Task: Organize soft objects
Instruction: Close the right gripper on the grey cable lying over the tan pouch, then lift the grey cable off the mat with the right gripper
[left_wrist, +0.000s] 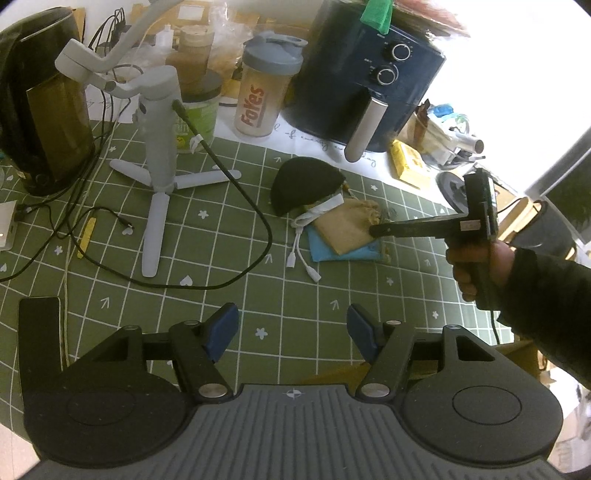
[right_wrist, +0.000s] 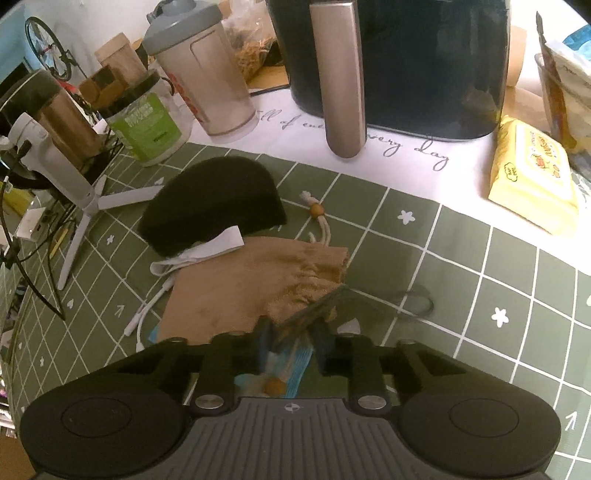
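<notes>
A tan drawstring pouch (left_wrist: 345, 227) (right_wrist: 236, 288) lies on the green checked mat (left_wrist: 258, 302), on top of a blue cloth (left_wrist: 354, 253) (right_wrist: 291, 363). Behind them sits a black half-round soft piece (left_wrist: 304, 182) (right_wrist: 214, 199) with a white strap (right_wrist: 207, 253) at its foot. My right gripper (right_wrist: 293, 326) (left_wrist: 373, 230) is shut on the pouch's gathered right edge, which bunches up between the pads. A hand and dark sleeve hold it at the right of the left wrist view. My left gripper (left_wrist: 291, 326) hovers open over bare mat, well short of the pile.
A dark blue air fryer (left_wrist: 365, 74) (right_wrist: 406, 66) with a long handle stands close behind the pile. A shaker bottle (left_wrist: 264, 88), a green jar (right_wrist: 147, 125), a white tripod (left_wrist: 159, 147) and a kettle (left_wrist: 40, 110) stand at the left. Black cables (left_wrist: 240, 221) cross the mat. A yellow wipes pack (right_wrist: 532, 177) lies right.
</notes>
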